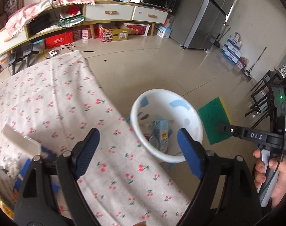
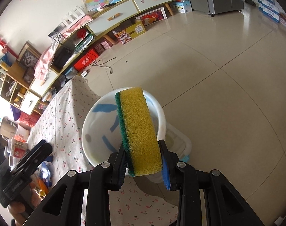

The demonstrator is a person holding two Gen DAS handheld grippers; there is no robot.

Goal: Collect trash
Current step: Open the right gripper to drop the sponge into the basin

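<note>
Closest to my lens on the right side, the right hand-held gripper [image 2: 143, 162] has its two pads pressed on a yellow sponge [image 2: 139, 131] with a green scouring face, held edge-on so the sponge stands up between the jaws. Just beyond and below its tips sits the white basin [image 2: 90, 131] with blue markings inside, beside the edge of the worktop [image 2: 63, 116], which wears a cherry-print cloth. On my other side, the left hand-held gripper [image 1: 137, 145] has its jaws spread wide with nothing between the blue pads; they frame the cloth-covered worktop edge and the near rim of the same basin. In that view I can see a small carton [image 1: 160, 133] and some other scraps lying in the bottom of the basin, though I cannot tell what the scraps are. The sponge hangs to the right of the basin from there, clamped at the tip of the right hand-held gripper, with fingers [image 1: 261, 169] wrapped around its handle. Tiled floor [image 2: 227, 94] lies past both tools.
</note>
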